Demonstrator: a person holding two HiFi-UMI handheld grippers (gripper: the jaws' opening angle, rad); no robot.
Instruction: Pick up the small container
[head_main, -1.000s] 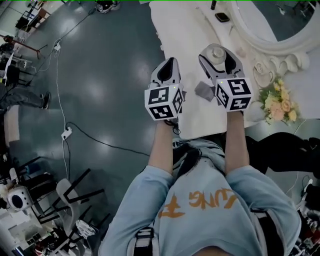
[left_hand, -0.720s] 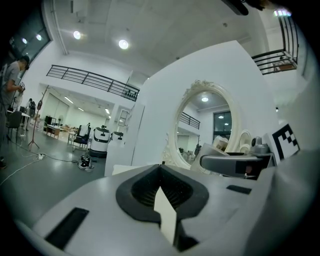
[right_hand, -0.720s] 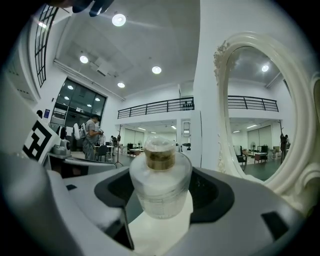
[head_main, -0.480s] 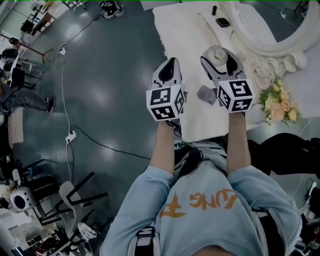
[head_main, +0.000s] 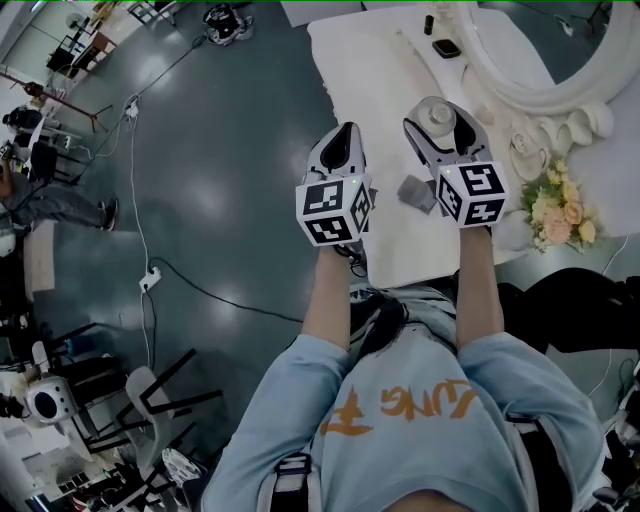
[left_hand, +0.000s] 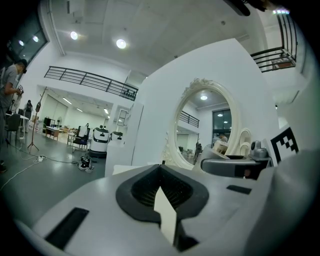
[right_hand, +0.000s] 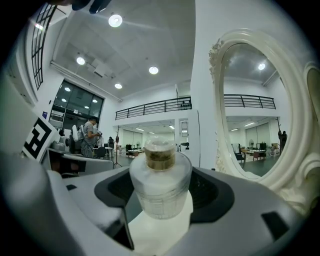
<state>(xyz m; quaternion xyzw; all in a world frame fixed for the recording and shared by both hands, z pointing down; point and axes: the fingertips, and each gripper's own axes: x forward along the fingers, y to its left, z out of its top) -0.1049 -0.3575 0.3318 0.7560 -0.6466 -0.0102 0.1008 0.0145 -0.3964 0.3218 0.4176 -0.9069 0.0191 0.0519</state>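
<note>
Negligible change over the last second. The right gripper fingers stay clamped on the small container at 1 o'clock, apparently clear of the worktop. Left gripper fingers are closed and empty. Pickup is judged essentially achieved.

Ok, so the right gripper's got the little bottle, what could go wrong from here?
The small container looks smooth and rounded where the right gripper clamps it, so it might slip if tilted. The mirror frame and flowers stand close on the right; a swing that way could knock them.
</note>
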